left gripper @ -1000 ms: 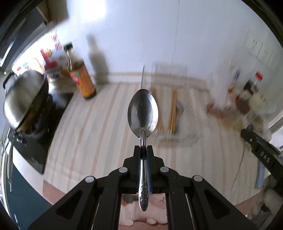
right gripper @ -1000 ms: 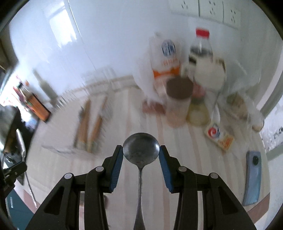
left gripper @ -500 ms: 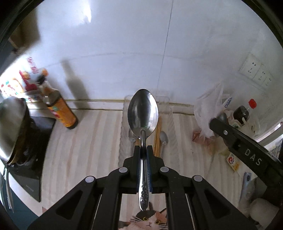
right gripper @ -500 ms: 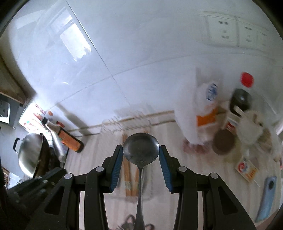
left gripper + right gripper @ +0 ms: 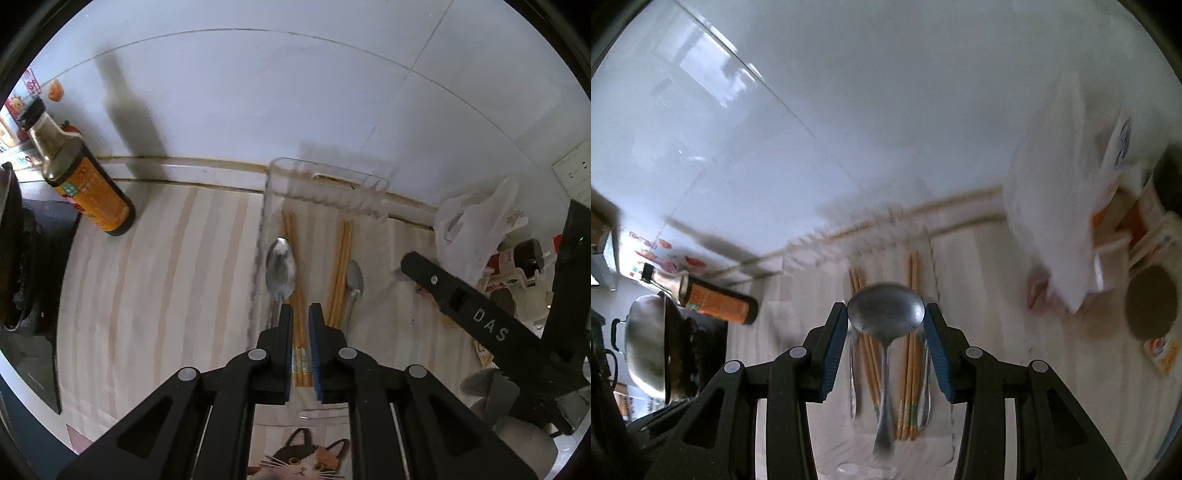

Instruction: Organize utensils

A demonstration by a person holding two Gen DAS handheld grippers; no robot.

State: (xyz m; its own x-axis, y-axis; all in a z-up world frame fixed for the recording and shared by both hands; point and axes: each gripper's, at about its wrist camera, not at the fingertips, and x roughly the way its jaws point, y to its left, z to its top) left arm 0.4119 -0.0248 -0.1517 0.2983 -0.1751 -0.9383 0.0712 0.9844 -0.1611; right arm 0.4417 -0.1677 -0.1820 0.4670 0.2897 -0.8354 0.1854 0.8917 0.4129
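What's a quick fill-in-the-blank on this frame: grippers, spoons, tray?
1. The right gripper grips a spoon by its ____.
2. The left gripper holds ____.
3. The chopsticks lie in ____ bundles inside the clear tray.
4. The sauce bottle has an ____ label.

Missing words: bowl; nothing; two; orange.

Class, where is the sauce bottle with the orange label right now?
In the left wrist view, the sauce bottle stands on the striped counter at far left, near the wall, left of the clear tray holding chopsticks and spoons.
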